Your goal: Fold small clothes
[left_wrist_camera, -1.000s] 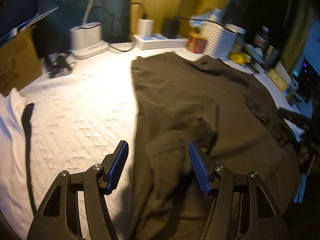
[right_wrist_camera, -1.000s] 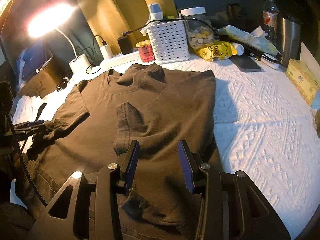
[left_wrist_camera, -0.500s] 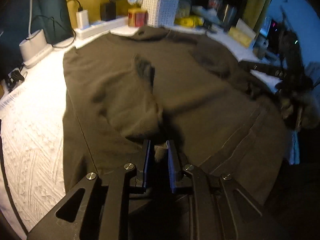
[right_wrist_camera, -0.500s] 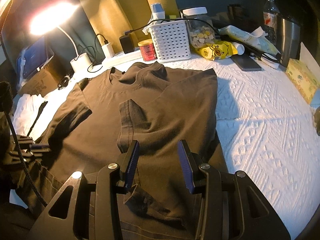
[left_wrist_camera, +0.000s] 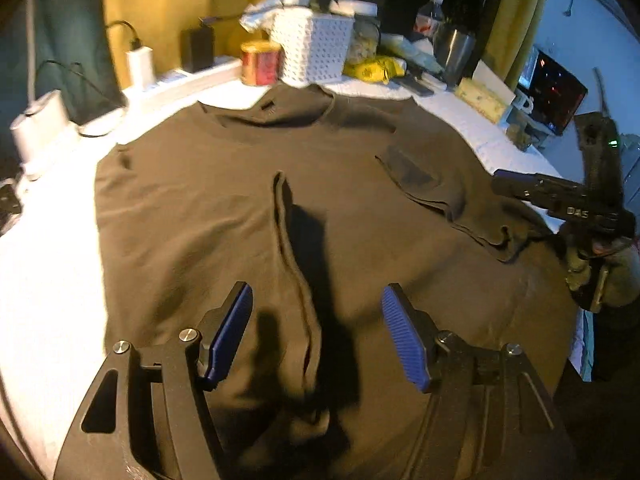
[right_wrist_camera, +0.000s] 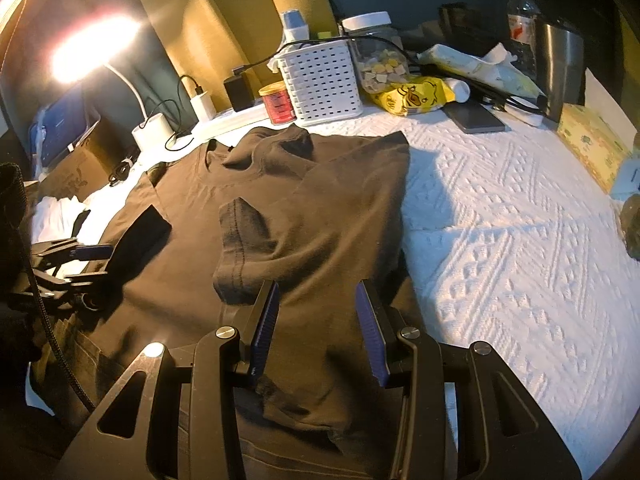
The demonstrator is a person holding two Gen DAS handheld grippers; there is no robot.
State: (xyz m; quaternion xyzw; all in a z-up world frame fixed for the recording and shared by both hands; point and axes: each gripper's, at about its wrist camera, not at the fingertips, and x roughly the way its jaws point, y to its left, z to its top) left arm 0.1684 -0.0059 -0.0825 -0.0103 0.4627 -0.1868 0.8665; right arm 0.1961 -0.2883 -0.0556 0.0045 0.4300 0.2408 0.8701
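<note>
A dark brown T-shirt lies spread on a white textured bedspread, collar toward the far clutter, with both sides folded inward over its middle. It also shows in the right wrist view. My left gripper is open and empty just above the shirt's left folded flap, whose edge runs between the fingers. My right gripper is open and empty over the right folded side, near the folded sleeve. Each gripper shows in the other's view: the right one, the left one.
Along the far edge stand a white basket, a red can, a jar, a yellow snack bag, a phone, chargers with cables and a lit lamp. A cardboard box sits at left.
My left gripper was shut on the shirt's left flap half a second ago; now it is open and has let the flap drop flat. My right gripper has barely moved.
</note>
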